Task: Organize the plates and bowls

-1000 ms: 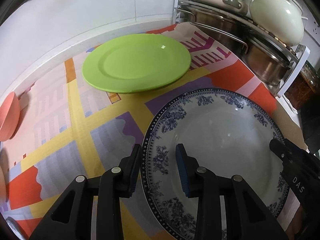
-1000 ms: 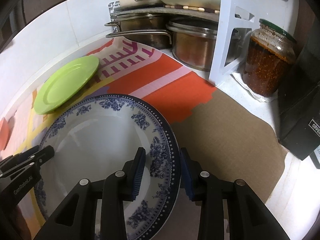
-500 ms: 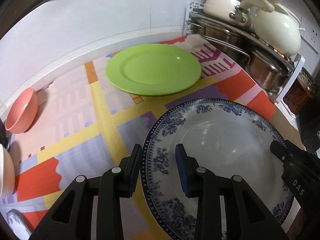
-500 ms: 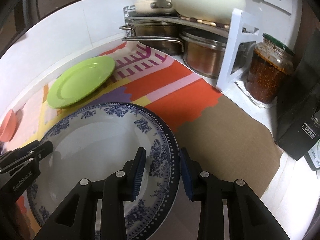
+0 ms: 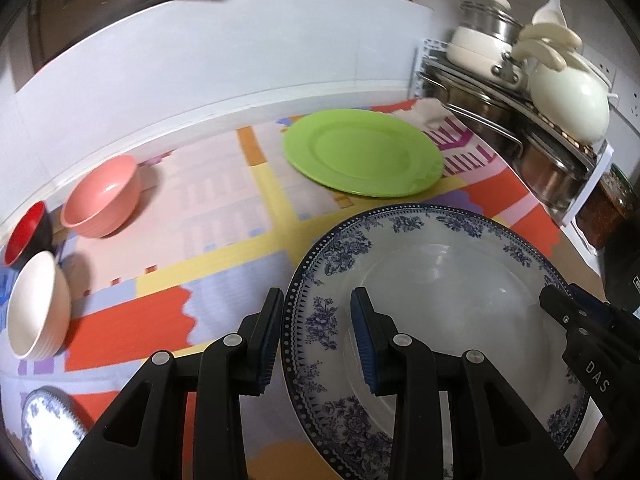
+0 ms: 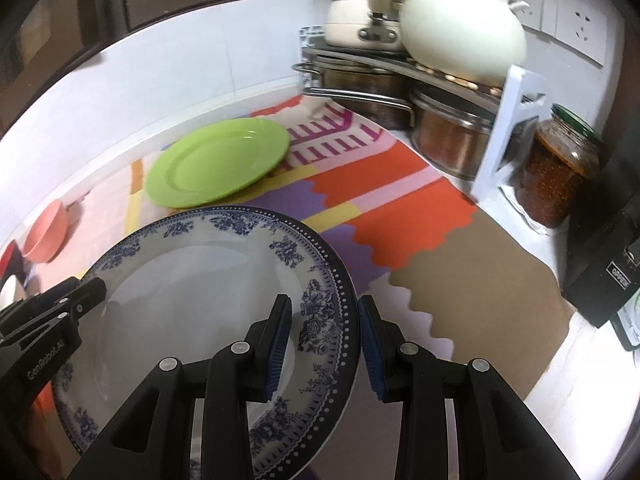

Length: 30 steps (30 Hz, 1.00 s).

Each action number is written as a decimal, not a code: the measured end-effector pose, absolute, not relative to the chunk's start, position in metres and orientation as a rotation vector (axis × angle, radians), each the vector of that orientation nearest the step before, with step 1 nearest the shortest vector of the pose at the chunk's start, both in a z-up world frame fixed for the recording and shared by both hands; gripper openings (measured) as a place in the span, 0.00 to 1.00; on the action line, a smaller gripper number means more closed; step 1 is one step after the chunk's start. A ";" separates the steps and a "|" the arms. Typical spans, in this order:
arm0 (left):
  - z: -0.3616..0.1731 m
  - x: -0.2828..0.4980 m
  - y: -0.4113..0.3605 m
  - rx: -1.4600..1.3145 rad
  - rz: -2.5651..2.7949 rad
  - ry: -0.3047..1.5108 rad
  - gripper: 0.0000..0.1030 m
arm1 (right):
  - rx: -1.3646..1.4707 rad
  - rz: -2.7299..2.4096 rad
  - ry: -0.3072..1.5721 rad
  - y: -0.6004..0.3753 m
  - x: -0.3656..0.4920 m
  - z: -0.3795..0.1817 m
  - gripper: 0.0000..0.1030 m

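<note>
A large white plate with a blue floral rim (image 5: 440, 300) (image 6: 192, 280) hangs tilted above the colourful mat. My left gripper (image 5: 316, 304) is shut on its left rim, one pad above and one below. On the opposite rim my right gripper (image 6: 325, 308) is shut the same way. Each gripper shows in the other's view: the right gripper (image 5: 560, 304) at the plate's right edge, the left gripper (image 6: 92, 288) at its left edge. A green plate (image 5: 362, 152) (image 6: 216, 162) lies flat on the mat beyond.
A pink bowl (image 5: 104, 196), a red-and-black bowl (image 5: 26, 232) and a cream bowl (image 5: 36, 312) stand at the mat's left. A small blue-patterned dish (image 5: 48, 428) lies near left. A rack of pots (image 6: 400, 80), a jar (image 6: 560, 176) and a black box (image 6: 608, 272) crowd the right.
Both grippers have drawn back and risen together with the blue-rimmed plate. The green plate now looks farther away, and the bowls at the left have come into view.
</note>
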State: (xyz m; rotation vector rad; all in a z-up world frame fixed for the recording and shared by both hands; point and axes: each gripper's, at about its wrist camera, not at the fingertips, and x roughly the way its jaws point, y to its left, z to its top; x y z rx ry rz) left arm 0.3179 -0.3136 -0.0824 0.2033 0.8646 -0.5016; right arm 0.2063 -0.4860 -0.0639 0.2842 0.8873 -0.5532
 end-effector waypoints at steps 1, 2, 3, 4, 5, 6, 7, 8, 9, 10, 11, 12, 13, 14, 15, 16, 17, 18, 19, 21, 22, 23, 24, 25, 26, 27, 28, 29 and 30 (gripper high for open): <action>-0.081 0.317 -0.310 0.199 -0.495 0.862 0.33 | 0.279 -0.544 0.886 -0.482 0.207 -0.063 0.34; -0.080 0.315 -0.304 0.192 -0.483 0.858 0.33 | 0.274 -0.533 0.883 -0.478 0.208 -0.061 0.34; -0.079 0.314 -0.300 0.186 -0.473 0.856 0.33 | 0.269 -0.525 0.881 -0.475 0.209 -0.060 0.34; -0.077 0.312 -0.297 0.181 -0.465 0.854 0.33 | 0.263 -0.515 0.879 -0.470 0.210 -0.058 0.34; -0.076 0.311 -0.292 0.174 -0.452 0.849 0.33 | 0.258 -0.507 0.877 -0.467 0.210 -0.057 0.34; -0.074 0.309 -0.286 0.170 -0.440 0.844 0.33 | 0.253 -0.495 0.874 -0.462 0.211 -0.056 0.34; -0.074 0.308 -0.283 0.166 -0.432 0.841 0.33 | 0.248 -0.485 0.871 -0.457 0.212 -0.055 0.34; -0.072 0.306 -0.276 0.157 -0.419 0.837 0.33 | 0.244 -0.476 0.869 -0.454 0.213 -0.054 0.34; -0.071 0.305 -0.271 0.151 -0.409 0.835 0.33 | 0.239 -0.463 0.867 -0.449 0.214 -0.053 0.34; -0.071 0.304 -0.267 0.147 -0.401 0.833 0.33 | 0.235 -0.454 0.865 -0.445 0.215 -0.053 0.34; -0.070 0.303 -0.262 0.139 -0.391 0.830 0.33 | 0.230 -0.442 0.864 -0.439 0.217 -0.052 0.34; -0.069 0.302 -0.255 0.132 -0.380 0.826 0.33 | 0.227 -0.432 0.864 -0.436 0.217 -0.051 0.34; -0.068 0.301 -0.251 0.128 -0.373 0.824 0.33 | 0.223 -0.421 0.863 -0.431 0.219 -0.051 0.34; -0.067 0.300 -0.245 0.120 -0.363 0.822 0.33 | 0.221 -0.413 0.862 -0.428 0.219 -0.050 0.34; -0.067 0.299 -0.239 0.113 -0.355 0.821 0.33 | 0.216 -0.404 0.862 -0.423 0.220 -0.049 0.34; -0.066 0.298 -0.234 0.106 -0.348 0.819 0.33 | 0.209 -0.393 0.861 -0.418 0.221 -0.048 0.34; -0.066 0.297 -0.228 0.101 -0.341 0.816 0.33 | 0.203 -0.384 0.860 -0.413 0.222 -0.047 0.34; -0.065 0.296 -0.222 0.095 -0.334 0.814 0.33 | 0.197 -0.376 0.858 -0.409 0.223 -0.046 0.34; -0.065 0.295 -0.218 0.090 -0.331 0.813 0.33 | 0.191 -0.370 0.857 -0.405 0.223 -0.045 0.34; -0.065 0.294 -0.205 0.075 -0.323 0.809 0.33 | 0.180 -0.358 0.852 -0.396 0.225 -0.043 0.34; -0.064 0.294 -0.201 0.072 -0.320 0.807 0.33 | 0.175 -0.354 0.851 -0.391 0.225 -0.042 0.34; -0.064 0.294 -0.195 0.068 -0.315 0.804 0.33 | 0.172 -0.350 0.851 -0.388 0.226 -0.041 0.34; -0.064 0.294 -0.189 0.063 -0.309 0.801 0.33 | 0.168 -0.345 0.850 -0.382 0.227 -0.040 0.34; -0.063 0.293 -0.185 0.059 -0.305 0.801 0.33 | 0.164 -0.340 0.850 -0.377 0.228 -0.040 0.34; -0.063 0.293 -0.178 0.054 -0.297 0.799 0.33 | 0.161 -0.336 0.850 -0.374 0.228 -0.039 0.34; -0.062 0.292 -0.173 0.049 -0.290 0.798 0.33 | 0.157 -0.331 0.850 -0.368 0.229 -0.038 0.34; -0.062 0.292 -0.168 0.046 -0.284 0.798 0.33 | 0.151 -0.325 0.849 -0.363 0.230 -0.037 0.34; -0.061 0.291 -0.161 0.042 -0.273 0.795 0.33 | 0.146 -0.317 0.849 -0.358 0.231 -0.036 0.34; -0.060 0.290 -0.155 0.040 -0.264 0.794 0.33 | 0.143 -0.311 0.849 -0.354 0.232 -0.036 0.34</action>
